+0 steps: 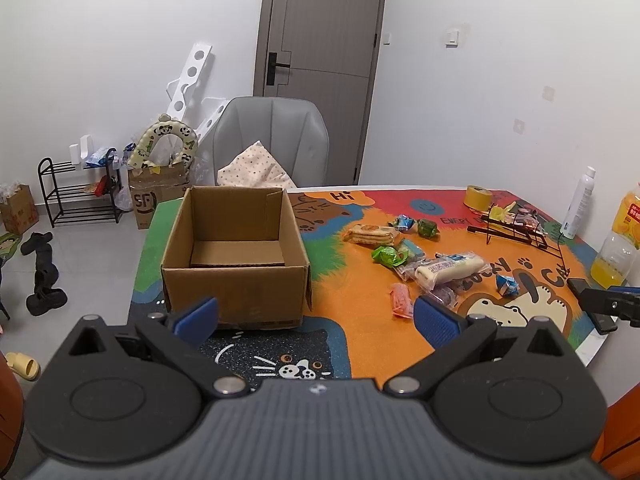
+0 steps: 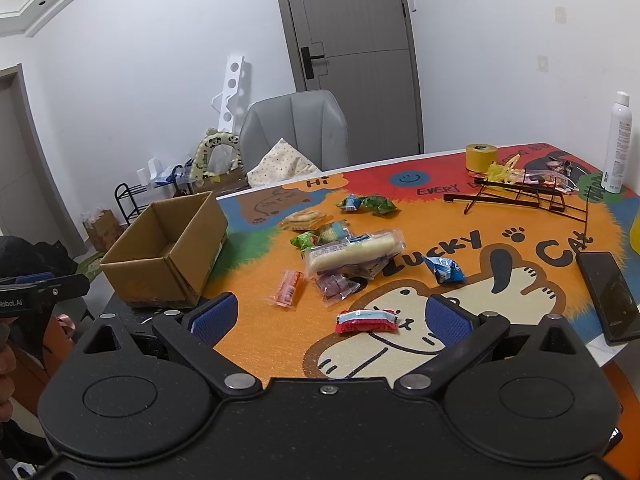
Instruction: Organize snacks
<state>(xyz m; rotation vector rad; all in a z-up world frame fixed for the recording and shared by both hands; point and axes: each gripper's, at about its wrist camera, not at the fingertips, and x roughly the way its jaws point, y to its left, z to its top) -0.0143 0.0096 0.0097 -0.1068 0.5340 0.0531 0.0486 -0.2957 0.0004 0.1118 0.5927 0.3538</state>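
An empty open cardboard box (image 1: 236, 254) stands at the table's left end; it also shows in the right wrist view (image 2: 166, 248). Several wrapped snacks lie scattered on the cartoon mat: a long white bread pack (image 2: 354, 250), a red-and-white bar (image 2: 367, 321), an orange pack (image 2: 289, 289), a blue packet (image 2: 445, 270), green packets (image 2: 376, 204). My left gripper (image 1: 316, 318) is open and empty, just in front of the box. My right gripper (image 2: 332, 318) is open and empty, with the red-and-white bar between its blue pads.
A black phone (image 2: 608, 296) lies at the right table edge. A black wire rack (image 2: 524, 196), yellow tape roll (image 2: 481, 157), white spray bottle (image 2: 618, 144) and juice bottle (image 1: 618, 240) stand at the back right. A grey chair (image 1: 272, 140) is behind the table.
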